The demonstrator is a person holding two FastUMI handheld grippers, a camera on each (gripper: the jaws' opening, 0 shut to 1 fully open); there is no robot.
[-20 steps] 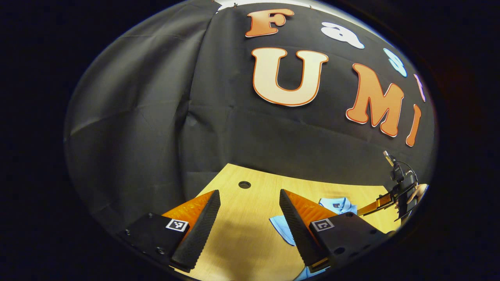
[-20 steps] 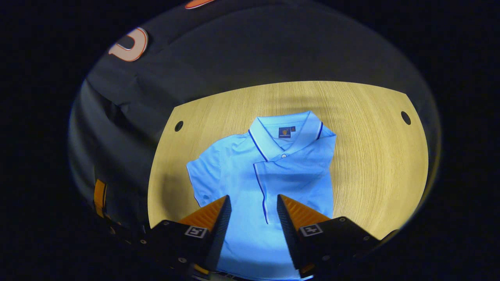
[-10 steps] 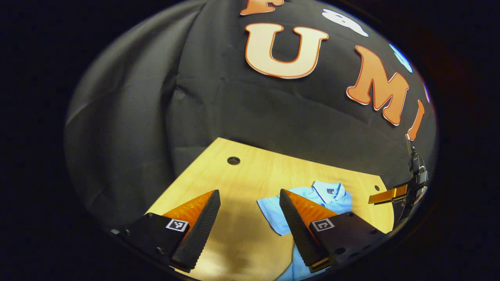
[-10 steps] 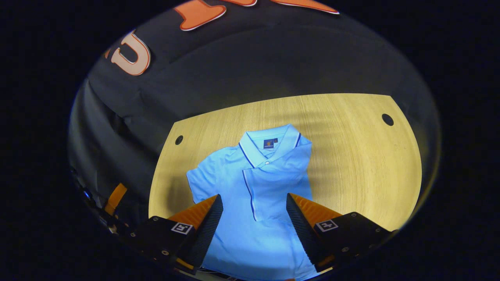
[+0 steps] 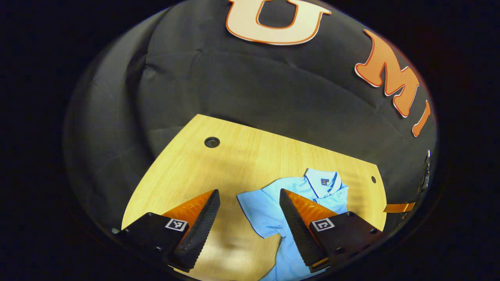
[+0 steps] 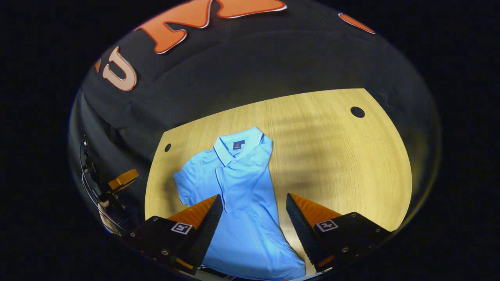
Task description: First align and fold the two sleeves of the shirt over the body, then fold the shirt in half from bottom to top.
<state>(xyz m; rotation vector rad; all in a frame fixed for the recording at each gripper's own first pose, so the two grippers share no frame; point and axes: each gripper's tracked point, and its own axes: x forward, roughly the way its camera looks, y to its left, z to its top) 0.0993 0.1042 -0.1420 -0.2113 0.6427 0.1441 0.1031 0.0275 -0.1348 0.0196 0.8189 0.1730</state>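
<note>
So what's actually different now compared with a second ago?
Mostly the cameras' aim. The left gripper has tipped down, so more of the table and the blue shirt come into its view. The right gripper has swung rightward, shifting the shirt toward the left of its view. Nothing was grasped or released: both grippers' fingers stay open and the shirt lies as before, one sleeve folded over, the other spread.

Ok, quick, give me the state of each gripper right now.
Left gripper: open, holding nothing, above the table beside the shirt.
Right gripper: open, holding nothing, above the shirt.
</note>
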